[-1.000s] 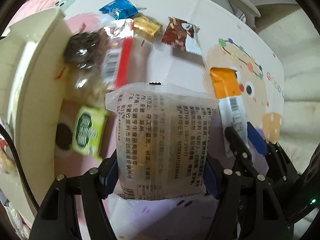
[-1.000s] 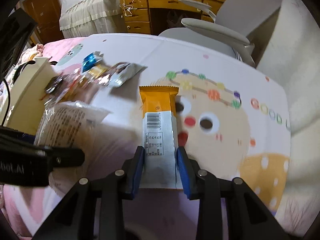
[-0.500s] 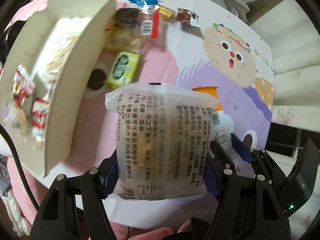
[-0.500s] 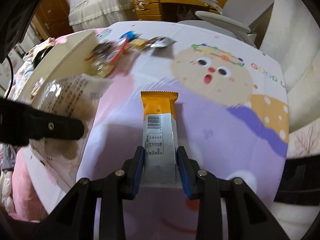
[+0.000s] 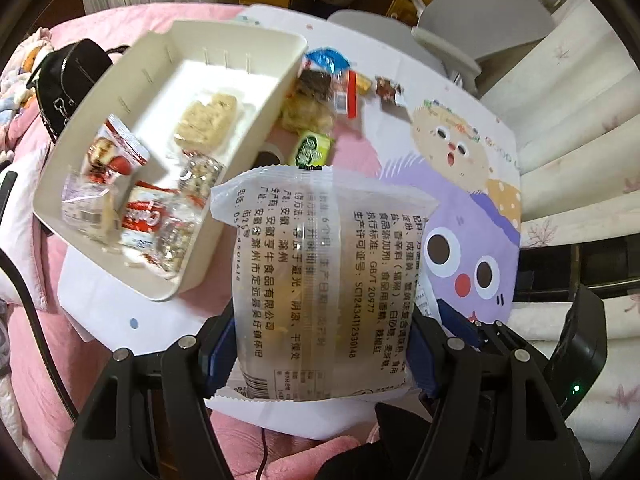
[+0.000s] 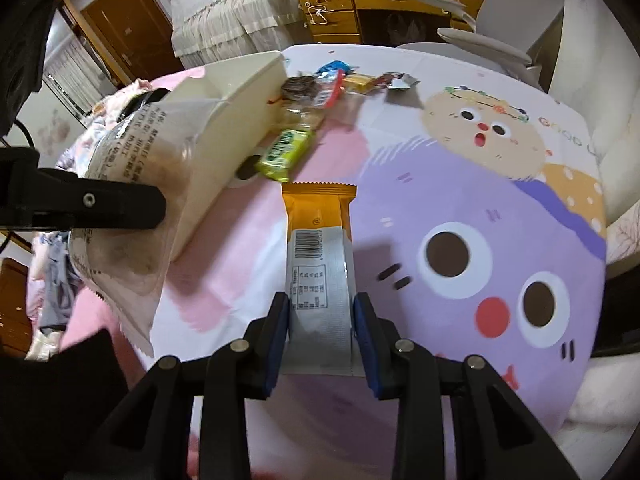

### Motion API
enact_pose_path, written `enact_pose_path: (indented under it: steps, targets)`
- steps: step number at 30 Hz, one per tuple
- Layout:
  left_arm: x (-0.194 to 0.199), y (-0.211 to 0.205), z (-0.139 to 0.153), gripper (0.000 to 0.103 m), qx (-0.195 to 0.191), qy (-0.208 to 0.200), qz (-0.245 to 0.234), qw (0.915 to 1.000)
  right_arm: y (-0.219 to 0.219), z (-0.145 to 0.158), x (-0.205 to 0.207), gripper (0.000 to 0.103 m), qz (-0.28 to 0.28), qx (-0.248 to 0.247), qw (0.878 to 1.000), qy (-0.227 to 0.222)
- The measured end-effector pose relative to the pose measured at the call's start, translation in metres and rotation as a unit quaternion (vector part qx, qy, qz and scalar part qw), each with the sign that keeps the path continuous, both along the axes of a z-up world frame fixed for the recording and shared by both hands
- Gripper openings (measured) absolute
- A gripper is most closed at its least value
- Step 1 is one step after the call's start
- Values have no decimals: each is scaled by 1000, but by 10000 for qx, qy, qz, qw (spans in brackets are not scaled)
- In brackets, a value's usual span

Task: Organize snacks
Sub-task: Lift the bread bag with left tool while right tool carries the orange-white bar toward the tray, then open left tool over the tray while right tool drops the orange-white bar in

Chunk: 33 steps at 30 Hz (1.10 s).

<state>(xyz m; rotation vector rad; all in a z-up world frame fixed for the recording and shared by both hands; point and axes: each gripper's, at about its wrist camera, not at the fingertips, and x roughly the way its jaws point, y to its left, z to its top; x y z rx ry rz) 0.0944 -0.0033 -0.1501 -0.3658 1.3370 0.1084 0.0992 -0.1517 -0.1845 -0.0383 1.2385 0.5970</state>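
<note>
Several snacks already lie in the bin (image 5: 276,92); a few remain on the table (image 6: 400,152) beside it. The left gripper (image 5: 320,344) jaws clamp a clear packet (image 5: 320,264), the right gripper (image 6: 320,316) jaws an orange bar (image 6: 318,240), both held above the table, long axes pointing away from the jaws.

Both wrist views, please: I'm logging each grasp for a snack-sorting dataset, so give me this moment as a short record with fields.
left gripper: shut on clear bagged pastry, held in the air
right gripper: shut on orange-and-white bar, held in the air
cream bin: on the printed mat, already holds several wrapped snacks
loose snacks: green packet, blue packet and others lie beside the bin
</note>
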Motion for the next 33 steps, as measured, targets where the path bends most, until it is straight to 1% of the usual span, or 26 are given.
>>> enact_pose_path:
  steps: [6, 9, 13, 17, 23, 28, 33]
  targets:
    - [-15, 21, 20, 70, -25, -492, -146, 9987, 11, 19, -4, 33, 46, 63, 9997, -242]
    - [-15, 35, 26, 70, -67, -620, -285, 9976, 19, 30, -5, 33, 21, 79, 9992, -389]
    - [-15, 59, 35, 70, -81, -798, -547, 9953, 32, 42, -7, 33, -196, 129, 9984, -507]
    - [-10, 91, 42, 70, -215, -867, -711, 9935, 51, 53, -10, 33, -546, 158, 9964, -630]
    - [0, 134, 48, 70, -294, -962, -987, 9900, 84, 65, -16, 33, -1025, 283, 9916, -732]
    - [13, 175, 47, 70, -396, -1014, -1238, 9863, 114, 68, -21, 33, -1300, 391, 9872, -835]
    - [28, 207, 50, 70, -366, -1103, -1563, 9809, 147, 67, -22, 33, -1612, 489, 9810, -965]
